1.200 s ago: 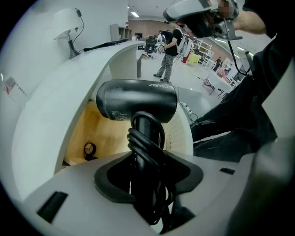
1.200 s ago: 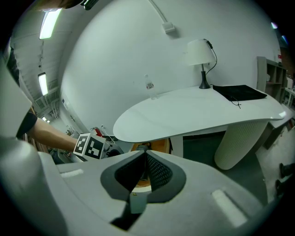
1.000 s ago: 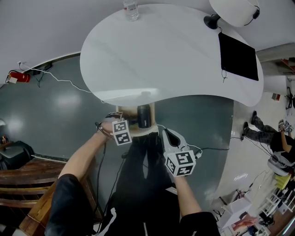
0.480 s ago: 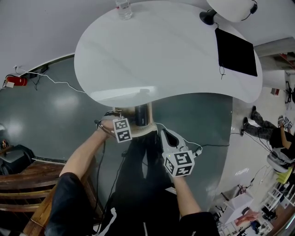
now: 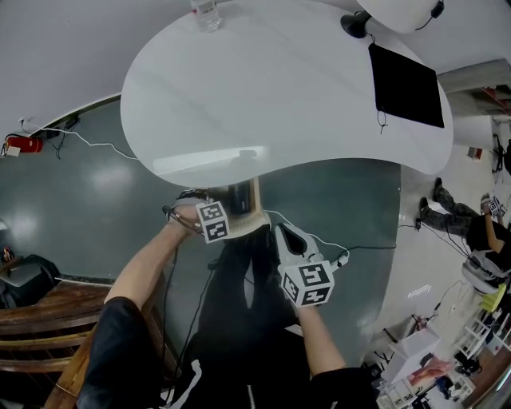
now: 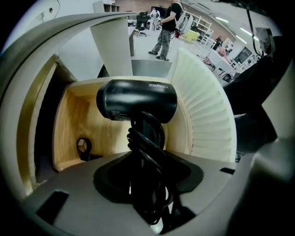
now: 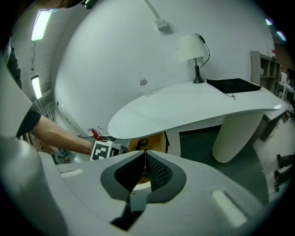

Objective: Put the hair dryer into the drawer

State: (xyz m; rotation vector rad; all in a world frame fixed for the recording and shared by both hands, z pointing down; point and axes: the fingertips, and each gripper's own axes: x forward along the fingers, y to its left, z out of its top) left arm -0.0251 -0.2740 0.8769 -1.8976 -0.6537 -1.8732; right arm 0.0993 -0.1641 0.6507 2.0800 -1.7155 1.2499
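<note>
In the left gripper view the black hair dryer [image 6: 137, 100] hangs upright over the open wooden drawer [image 6: 69, 120], its cord wound round the handle. My left gripper [image 6: 147, 184] is shut on that handle. A small black ring [image 6: 84, 145] lies in the drawer's left corner. From the head view the drawer [image 5: 254, 209] juts out under the white table [image 5: 271, 88], with the dryer [image 5: 239, 194] in it and my left gripper [image 5: 223, 214] just behind. My right gripper [image 5: 282, 234] sits to the right of the drawer, apart from it. Its jaws [image 7: 144, 159] are shut on nothing.
On the table stand a lamp [image 5: 399, 12], a black flat pad [image 5: 406, 76] and a water bottle [image 5: 206, 12]. A ribbed white pedestal [image 7: 237, 133] holds the table at the right. Wooden furniture [image 5: 32, 319] is at the lower left; cables trail over the dark floor.
The left gripper has carried the hair dryer a little further forward, deeper under the table edge and over the drawer. The right gripper has stayed beside the drawer, still shut.
</note>
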